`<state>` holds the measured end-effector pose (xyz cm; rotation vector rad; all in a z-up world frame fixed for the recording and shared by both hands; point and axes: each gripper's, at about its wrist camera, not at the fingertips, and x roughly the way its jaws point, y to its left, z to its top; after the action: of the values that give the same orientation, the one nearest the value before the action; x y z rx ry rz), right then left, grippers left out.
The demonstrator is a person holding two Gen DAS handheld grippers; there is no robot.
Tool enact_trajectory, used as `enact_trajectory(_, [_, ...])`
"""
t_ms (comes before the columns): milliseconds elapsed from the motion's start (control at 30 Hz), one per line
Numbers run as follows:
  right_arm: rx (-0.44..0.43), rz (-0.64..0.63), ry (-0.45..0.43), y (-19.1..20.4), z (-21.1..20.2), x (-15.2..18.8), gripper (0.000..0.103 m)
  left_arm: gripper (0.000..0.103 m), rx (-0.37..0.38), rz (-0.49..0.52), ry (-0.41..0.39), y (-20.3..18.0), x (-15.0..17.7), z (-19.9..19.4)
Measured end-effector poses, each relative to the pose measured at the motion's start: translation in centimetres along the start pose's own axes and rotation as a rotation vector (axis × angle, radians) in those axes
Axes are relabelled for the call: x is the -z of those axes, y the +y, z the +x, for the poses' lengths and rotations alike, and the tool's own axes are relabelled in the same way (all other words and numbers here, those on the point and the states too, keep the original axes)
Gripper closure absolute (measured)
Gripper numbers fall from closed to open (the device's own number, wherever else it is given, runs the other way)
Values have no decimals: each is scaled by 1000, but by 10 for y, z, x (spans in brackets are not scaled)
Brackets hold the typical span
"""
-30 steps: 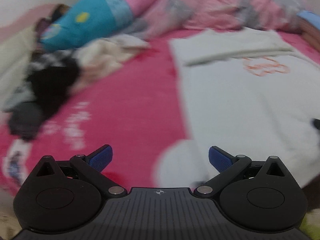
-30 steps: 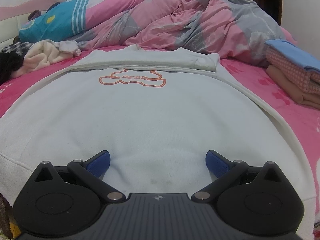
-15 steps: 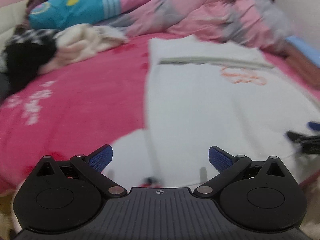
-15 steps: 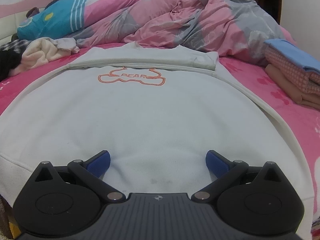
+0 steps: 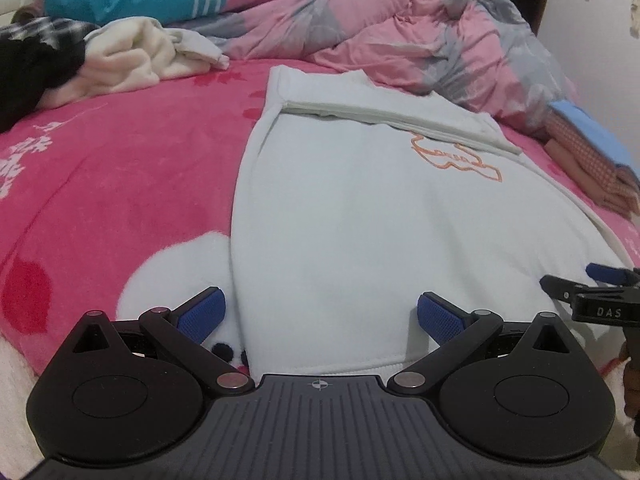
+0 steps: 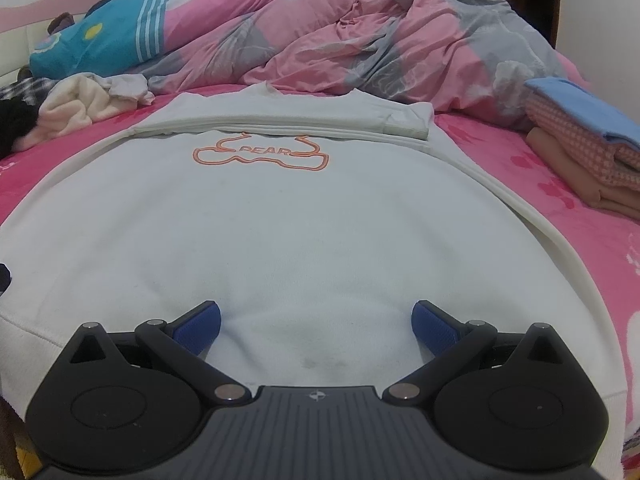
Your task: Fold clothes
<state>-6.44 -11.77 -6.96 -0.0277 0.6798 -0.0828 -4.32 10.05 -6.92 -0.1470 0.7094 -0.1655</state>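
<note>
Swinging in from the pink blanket, the left gripper (image 5: 318, 314) now straddles the hem of the pale, orange-logoed sweatshirt (image 6: 280, 216) spread flat on the bed — both claws released; right gripper (image 6: 316, 320) poised mid-hem. Pinch both corners evenly, then lift together.

The left claw (image 5: 318, 314) is sitting low and level with its blue-padded fingers (image 5: 201, 314) spread wide apart and nothing between them. The right claw (image 6: 316, 320) is posing the same way, fingers (image 6: 435, 325) wide and gripping nothing. In the left wrist view the right claw (image 5: 592, 290) is showing at the right edge, just beside the left one; what may be part of a hand is lying below it, too dark to tell.
</note>
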Motion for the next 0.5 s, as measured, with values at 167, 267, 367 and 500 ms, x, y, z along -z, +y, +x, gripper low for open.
enact_trajectory(167, [4,2,-3,1,0,1,0,0,-19,22,11,-4,-1,3])
enact_trajectory(267, [6,2,-4,1,-1,2,0,0,-26,31,20,-5,-1,3])
enact_trajectory(367, [6,2,-6,0,0,2,0,0,-38,43,28,-7,-1,4])
enact_trajectory(500, [6,2,-8,-1,0,2,0,0,-59,64,36,-11,-1,5])
